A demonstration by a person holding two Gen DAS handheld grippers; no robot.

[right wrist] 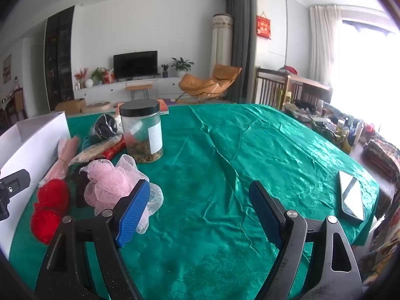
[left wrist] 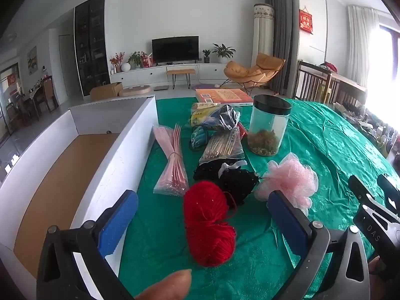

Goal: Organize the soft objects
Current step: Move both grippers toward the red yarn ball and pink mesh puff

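Note:
A red yarn ball [left wrist: 208, 225] lies on the green tablecloth, between the open blue fingers of my left gripper [left wrist: 202, 221], which does not touch it. Behind it lie a black knitted item [left wrist: 235, 178] and a pink mesh bath pouf [left wrist: 290, 177]. In the right wrist view my right gripper [right wrist: 200, 207] is open and empty over bare cloth, with the pouf [right wrist: 117, 182] just beyond its left finger [right wrist: 132, 215] and the yarn [right wrist: 50, 207] further left. A white box [left wrist: 62, 175] with a brown bottom stands open at the left.
A clear jar with a black lid [left wrist: 268, 125], pink knitting needles [left wrist: 172, 167], a bag of bamboo needles [left wrist: 222, 145], bagged items and an orange book [left wrist: 222, 96] lie behind. A phone [right wrist: 351, 196] lies at the table's right edge. Clutter lines the right side.

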